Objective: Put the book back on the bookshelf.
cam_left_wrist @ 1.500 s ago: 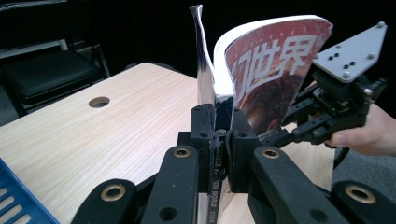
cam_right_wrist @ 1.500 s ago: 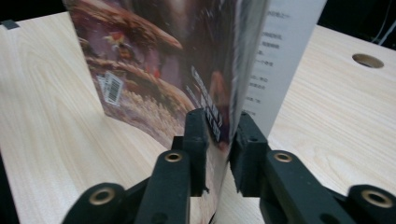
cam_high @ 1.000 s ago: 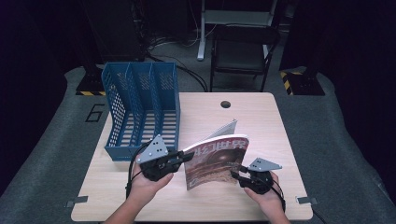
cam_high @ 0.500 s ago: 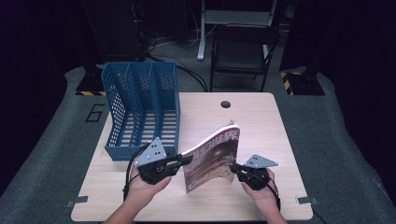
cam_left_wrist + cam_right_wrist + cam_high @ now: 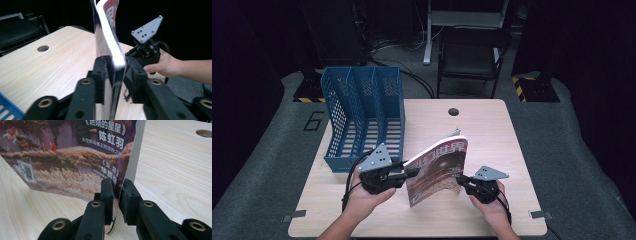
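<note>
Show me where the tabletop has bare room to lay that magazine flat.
Free: the table right of the blue file rack, from the round hole to the right edge. Crowded: the front middle, where the left gripper and right gripper flank the magazine.

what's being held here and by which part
The magazine, stood on edge: the right tool grips its spine corner; the left tool straddles the opposite edge, its jaws just loosened.
</note>
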Available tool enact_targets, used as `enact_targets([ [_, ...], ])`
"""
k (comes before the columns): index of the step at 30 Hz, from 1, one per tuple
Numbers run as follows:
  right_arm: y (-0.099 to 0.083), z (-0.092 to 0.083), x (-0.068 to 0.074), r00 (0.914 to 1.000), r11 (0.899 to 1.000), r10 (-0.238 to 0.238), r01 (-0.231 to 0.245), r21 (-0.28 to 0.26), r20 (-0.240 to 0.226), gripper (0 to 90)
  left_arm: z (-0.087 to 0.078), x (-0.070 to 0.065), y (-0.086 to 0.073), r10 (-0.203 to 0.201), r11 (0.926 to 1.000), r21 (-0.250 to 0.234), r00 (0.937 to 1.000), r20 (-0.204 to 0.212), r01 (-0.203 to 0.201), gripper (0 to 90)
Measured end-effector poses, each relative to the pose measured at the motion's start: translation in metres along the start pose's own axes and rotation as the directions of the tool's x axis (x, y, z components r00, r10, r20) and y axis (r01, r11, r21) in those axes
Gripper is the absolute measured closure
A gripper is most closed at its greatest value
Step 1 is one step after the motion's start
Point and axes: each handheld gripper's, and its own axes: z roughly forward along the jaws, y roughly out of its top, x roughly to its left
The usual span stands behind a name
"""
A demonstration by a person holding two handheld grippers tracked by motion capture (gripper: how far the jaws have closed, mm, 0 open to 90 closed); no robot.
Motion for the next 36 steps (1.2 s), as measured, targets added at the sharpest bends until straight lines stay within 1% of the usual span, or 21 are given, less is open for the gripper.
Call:
enact_targets([
  [1, 0.000, 0.000, 0.000, 1.0000, 1.000, -0.003, 0.003, 0.000, -0.002, 81.0, 0.001, 0.001, 0.003, 0.000, 1.0000, 0.000, 1.0000, -0.003, 0.000, 67.1],
  [3, -0.001, -0.001, 0.000, 0.9999, 1.000, -0.001, 0.002, 0.002, -0.013, 81.1, 0.004, 0.004, 0.010, -0.008, 0.9998, 0.017, 1.0000, -0.004, 0.008, 64.0],
  [5, -0.001, -0.001, 0.000, 0.9999, 1.000, -0.005, 0.005, 0.003, -0.013, 81.2, 0.007, 0.006, 0.015, -0.026, 0.9988, 0.043, 0.9997, -0.001, 0.026, 62.2],
  [6, -0.001, -0.001, 0.000, 0.9999, 1.000, -0.006, 0.006, 0.002, -0.013, 81.2, 0.008, 0.006, 0.018, -0.023, 0.9980, 0.059, 0.9997, -0.008, 0.023, 62.0],
  [7, -0.001, -0.001, -0.001, 0.9997, 1.000, -0.021, 0.021, -0.001, -0.011, 81.3, 0.010, 0.006, 0.022, -0.023, 0.9966, 0.079, 0.9997, -0.007, 0.023, 61.7],
  [9, -0.001, -0.001, 0.000, 0.9998, 1.000, -0.019, 0.019, 0.000, -0.009, 81.3, 0.012, 0.007, 0.027, -0.008, 0.9950, 0.100, 1.0000, 0.001, 0.008, 61.8],
  [10, -0.001, -0.001, 0.000, 0.9999, 1.000, -0.011, 0.011, -0.001, -0.012, 81.3, 0.014, 0.007, 0.028, -0.009, 0.9950, 0.099, 0.9999, -0.007, 0.010, 61.8],
  [11, -0.001, -0.001, 0.000, 0.9999, 1.000, -0.012, 0.012, -0.001, -0.011, 81.3, 0.015, 0.006, 0.030, -0.021, 0.9942, 0.105, 0.9998, -0.006, 0.021, 61.8],
  [13, -0.001, -0.001, 0.000, 0.9999, 1.000, -0.013, 0.013, -0.002, -0.010, 81.3, 0.019, 0.006, 0.033, -0.021, 0.9929, 0.117, 0.9998, -0.004, 0.022, 61.9],
  [14, -0.001, -0.001, 0.000, 0.9999, 1.000, -0.014, 0.014, 0.000, -0.008, 81.3, 0.020, 0.007, 0.034, -0.011, 0.9912, 0.132, 0.9999, -0.005, 0.012, 62.1],
  [15, -0.001, -0.001, 0.000, 0.9999, 1.000, -0.014, 0.014, -0.001, -0.008, 81.3, 0.022, 0.007, 0.035, -0.011, 0.9898, 0.142, 0.9998, -0.016, 0.013, 62.6],
  [17, -0.001, -0.001, 0.000, 0.9999, 1.000, -0.013, 0.013, -0.001, -0.007, 81.3, 0.025, 0.008, 0.036, -0.015, 0.9881, 0.153, 0.9997, -0.017, 0.017, 65.7],
  [19, -0.001, -0.002, 0.000, 0.9998, 1.000, -0.016, 0.016, -0.001, -0.009, 81.3, 0.027, 0.009, 0.036, -0.015, 0.9879, 0.154, 0.9997, -0.018, 0.017, 67.2],
  [22, -0.001, -0.002, 0.000, 0.9998, 1.000, -0.016, 0.016, 0.001, -0.011, 81.3, 0.029, 0.010, 0.036, -0.024, 0.9853, 0.169, 0.9995, -0.021, 0.027, 68.7],
  [23, -0.001, -0.002, 0.000, 0.9999, 1.000, -0.014, 0.014, 0.000, -0.010, 81.3, 0.029, 0.010, 0.037, -0.020, 0.9821, 0.187, 0.9996, -0.022, 0.024, 69.7],
  [25, -0.001, -0.002, 0.000, 0.9998, 1.000, -0.016, 0.016, -0.001, -0.010, 81.3, 0.031, 0.009, 0.039, -0.020, 0.9803, 0.196, 0.9993, -0.033, 0.026, 69.9],
  [28, -0.001, -0.002, 0.000, 0.9998, 1.000, -0.017, 0.017, 0.000, -0.009, 81.2, 0.033, 0.010, 0.043, -0.047, 0.9751, 0.216, 0.9985, -0.030, 0.052, 69.1],
  [30, -0.001, -0.002, 0.000, 0.9998, 1.000, -0.016, 0.016, 0.000, -0.009, 81.2, 0.035, 0.010, 0.046, -0.053, 0.9711, 0.231, 0.9981, -0.033, 0.059, 69.2],
  [31, -0.001, -0.002, 0.000, 0.9998, 1.000, -0.016, 0.016, 0.000, -0.009, 81.2, 0.036, 0.010, 0.047, -0.054, 0.9691, 0.239, 0.9980, -0.032, 0.060, 69.2],
  [35, -0.001, -0.002, 0.000, 0.9998, 1.000, -0.015, 0.015, 0.000, -0.010, 81.2, 0.039, 0.010, 0.050, -0.056, 0.9656, 0.252, 0.9978, -0.035, 0.063, 69.1],
  [36, -0.001, -0.002, 0.000, 0.9998, 1.000, -0.016, 0.016, 0.001, -0.009, 81.2, 0.040, 0.010, 0.051, -0.048, 0.9640, 0.260, 0.9984, -0.031, 0.054, 69.4],
])
